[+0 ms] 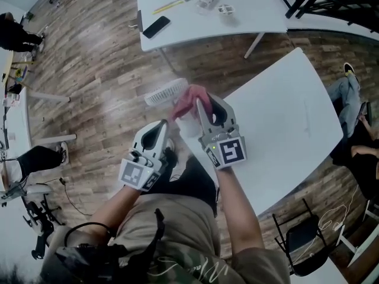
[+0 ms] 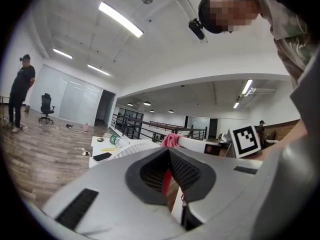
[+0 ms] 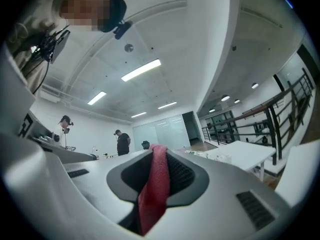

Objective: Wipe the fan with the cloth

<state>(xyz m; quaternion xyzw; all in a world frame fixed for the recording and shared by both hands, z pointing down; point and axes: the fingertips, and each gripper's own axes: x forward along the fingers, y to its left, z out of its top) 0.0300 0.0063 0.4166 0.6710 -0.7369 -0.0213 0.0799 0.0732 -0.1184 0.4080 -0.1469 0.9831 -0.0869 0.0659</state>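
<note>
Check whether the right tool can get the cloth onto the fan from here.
Probably yes: the right tool grips the cloth, whose bunched end sits right by the fan, with nothing visible between them.

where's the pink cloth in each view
Head view: just above centre, the cloth hangs at the tip of the right tool, beside the fan.
Left gripper view: centre, a pink bunch next to the white fan grille.
Right gripper view: lower centre, clamped between the jaws.
Shared landmark: the right tool gripping it.
</note>
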